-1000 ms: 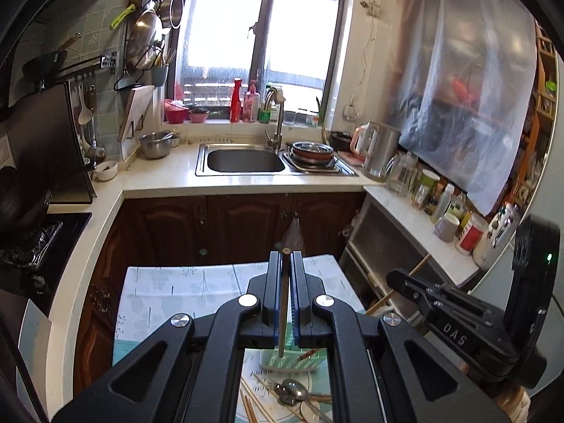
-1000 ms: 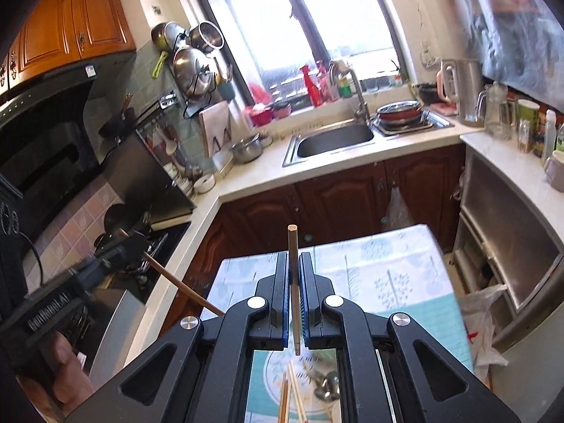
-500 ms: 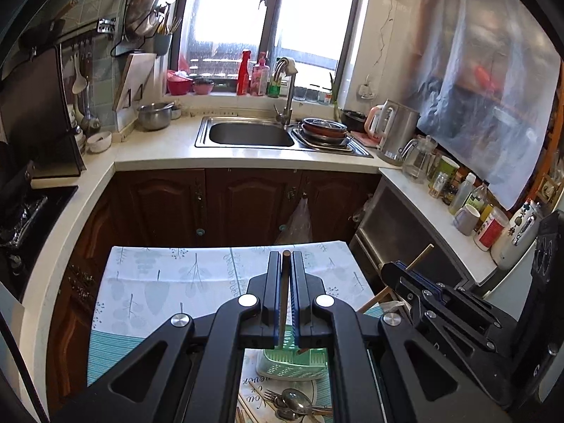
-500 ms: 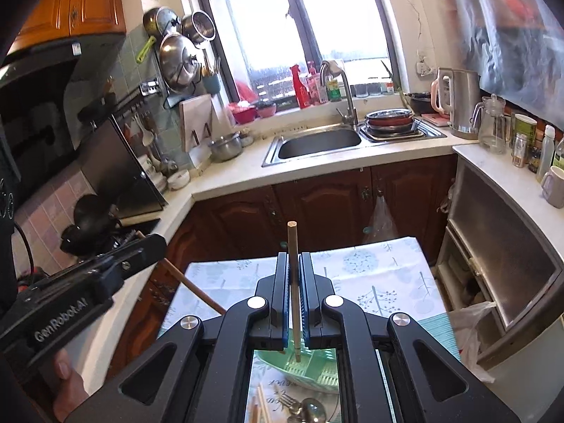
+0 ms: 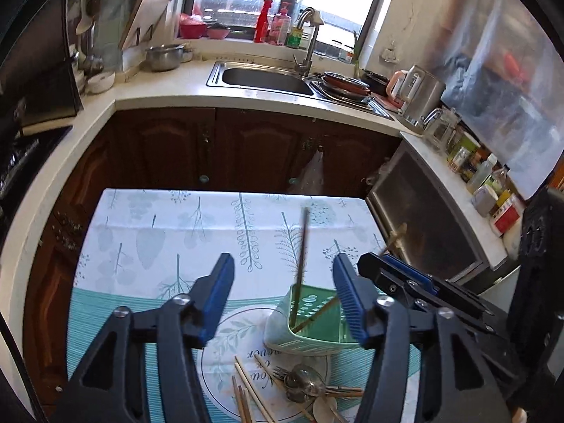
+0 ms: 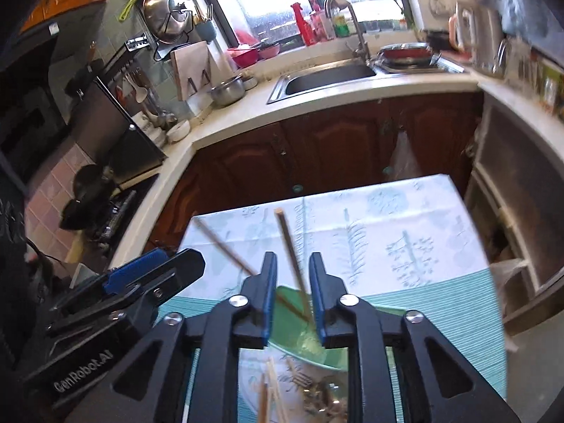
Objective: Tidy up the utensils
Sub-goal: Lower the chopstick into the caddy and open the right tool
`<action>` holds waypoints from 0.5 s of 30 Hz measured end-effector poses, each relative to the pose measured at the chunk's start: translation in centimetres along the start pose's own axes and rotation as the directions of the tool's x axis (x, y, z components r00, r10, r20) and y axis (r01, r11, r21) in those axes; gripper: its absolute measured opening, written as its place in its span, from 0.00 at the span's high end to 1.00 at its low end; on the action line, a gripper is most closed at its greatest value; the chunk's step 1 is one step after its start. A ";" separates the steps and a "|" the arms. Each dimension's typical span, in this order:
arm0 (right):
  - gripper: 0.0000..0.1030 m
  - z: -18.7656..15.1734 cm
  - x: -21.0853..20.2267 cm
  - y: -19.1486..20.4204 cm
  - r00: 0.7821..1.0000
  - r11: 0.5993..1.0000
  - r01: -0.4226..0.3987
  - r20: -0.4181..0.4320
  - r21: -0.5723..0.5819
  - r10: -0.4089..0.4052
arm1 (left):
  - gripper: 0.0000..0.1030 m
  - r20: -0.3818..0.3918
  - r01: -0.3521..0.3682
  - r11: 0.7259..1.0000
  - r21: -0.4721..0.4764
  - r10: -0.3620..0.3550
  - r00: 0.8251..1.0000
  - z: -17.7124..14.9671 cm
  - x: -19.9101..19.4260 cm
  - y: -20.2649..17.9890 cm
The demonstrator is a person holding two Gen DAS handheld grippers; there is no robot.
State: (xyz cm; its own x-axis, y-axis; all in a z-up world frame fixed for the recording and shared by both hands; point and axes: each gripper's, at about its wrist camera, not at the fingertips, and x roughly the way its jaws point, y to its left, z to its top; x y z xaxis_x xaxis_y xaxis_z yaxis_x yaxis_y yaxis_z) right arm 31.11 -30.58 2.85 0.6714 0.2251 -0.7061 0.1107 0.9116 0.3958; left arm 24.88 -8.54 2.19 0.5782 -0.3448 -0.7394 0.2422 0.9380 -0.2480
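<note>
Wooden chopsticks (image 5: 300, 257) in slotted green basket (image 5: 310, 331)

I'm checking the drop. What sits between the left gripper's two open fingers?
In the left wrist view: a dark chopstick standing in the green basket, between the left gripper fingers.

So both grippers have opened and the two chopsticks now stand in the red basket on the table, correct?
Not quite: the basket is green, not red, as the left wrist view shows. The left gripper and right gripper are open, and both chopsticks stand in it.
</note>
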 end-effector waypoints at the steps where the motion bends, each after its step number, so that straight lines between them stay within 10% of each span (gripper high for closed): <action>1: 0.68 -0.2 0.3 -0.3 1.000 1.000 -0.023 -0.003 0.018 0.023 | 0.37 0.001 0.008 1.000 -0.014 -0.008 1.000 -0.2 -0.2 0.5; 15: 0.64 -3.9 0.4 2.0 0.994 0.995 -0.104 -0.021 -0.011 0.104 | 0.35 -0.018 0.003 1.000 0.011 -0.003 1.000 -4.8 -2.1 2.9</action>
State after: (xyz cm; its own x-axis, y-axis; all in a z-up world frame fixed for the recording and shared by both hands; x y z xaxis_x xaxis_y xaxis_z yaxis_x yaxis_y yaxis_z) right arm 28.72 -27.31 1.10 0.6633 0.3256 -0.6738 0.0325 0.8870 0.4606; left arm 20.58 -4.94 0.03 0.5632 -0.3472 -0.7499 0.2531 0.9363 -0.2434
